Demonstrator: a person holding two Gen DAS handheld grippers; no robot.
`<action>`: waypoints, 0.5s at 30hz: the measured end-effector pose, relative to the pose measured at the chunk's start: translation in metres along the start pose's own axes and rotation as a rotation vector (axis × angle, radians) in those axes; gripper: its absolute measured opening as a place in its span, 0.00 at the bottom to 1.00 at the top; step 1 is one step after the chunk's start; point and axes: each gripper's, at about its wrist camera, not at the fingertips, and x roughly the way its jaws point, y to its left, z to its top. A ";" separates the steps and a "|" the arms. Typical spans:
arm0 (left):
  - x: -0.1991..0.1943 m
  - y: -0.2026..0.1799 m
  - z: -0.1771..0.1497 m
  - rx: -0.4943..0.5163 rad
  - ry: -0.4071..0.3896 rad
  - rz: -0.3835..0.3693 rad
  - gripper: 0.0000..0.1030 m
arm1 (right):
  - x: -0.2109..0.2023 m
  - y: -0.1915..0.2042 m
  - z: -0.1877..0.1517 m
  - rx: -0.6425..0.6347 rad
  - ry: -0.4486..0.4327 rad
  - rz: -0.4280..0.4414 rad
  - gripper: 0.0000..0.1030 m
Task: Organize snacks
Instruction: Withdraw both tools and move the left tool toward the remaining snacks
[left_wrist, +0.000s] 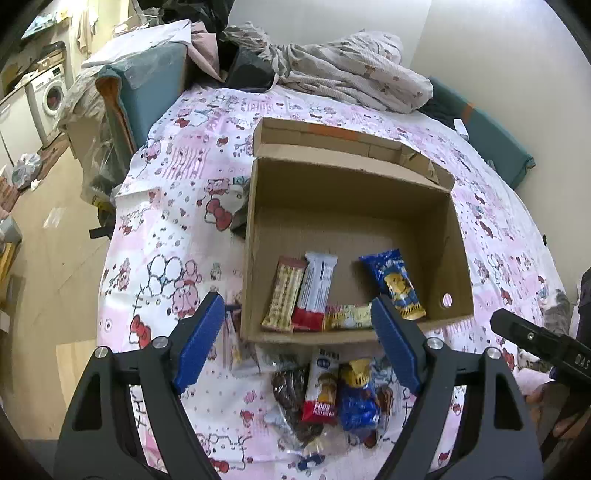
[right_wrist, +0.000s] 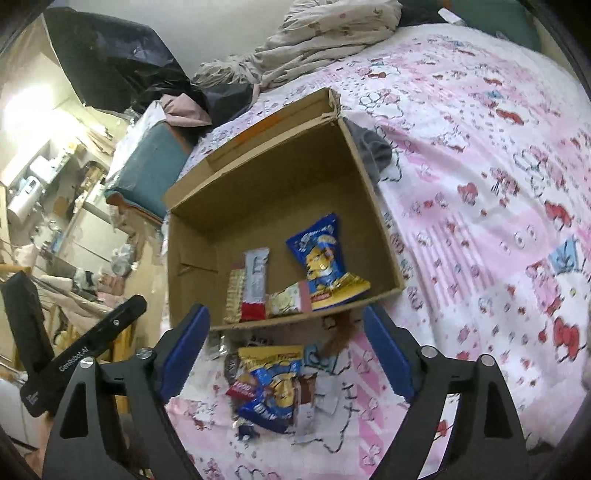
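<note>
An open cardboard box (left_wrist: 347, 192) (right_wrist: 258, 173) lies on a pink cartoon-print bedsheet. Inside it are a tan striped bar (left_wrist: 283, 293), a white and red bar (left_wrist: 316, 291) (right_wrist: 255, 284), a small yellow pack (left_wrist: 349, 316) (right_wrist: 288, 303) and a blue and yellow snack bag (left_wrist: 397, 284) (right_wrist: 325, 264). A loose pile of snacks (left_wrist: 332, 398) (right_wrist: 271, 387) lies on the sheet in front of the box. My left gripper (left_wrist: 297, 341) hangs open above the box's near wall and the pile, holding nothing. My right gripper (right_wrist: 286, 356) is open over the same pile, empty.
Crumpled bedding (left_wrist: 351, 70) and dark bags are heaped behind the box. A teal cushion (left_wrist: 147, 88) stands at the bed's left edge, with floor and a washing machine (left_wrist: 48, 96) beyond. The other gripper's black body (left_wrist: 539, 341) (right_wrist: 85, 350) shows at each view's side.
</note>
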 end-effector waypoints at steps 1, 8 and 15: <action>-0.002 0.000 -0.003 0.001 0.002 0.003 0.77 | -0.001 0.000 -0.004 -0.003 -0.003 0.000 0.99; -0.009 0.003 -0.022 -0.007 0.058 -0.010 0.77 | -0.002 0.004 -0.023 -0.050 -0.001 -0.022 1.00; -0.013 0.004 -0.037 -0.004 0.071 0.004 0.85 | 0.002 0.000 -0.033 -0.062 0.032 -0.042 1.00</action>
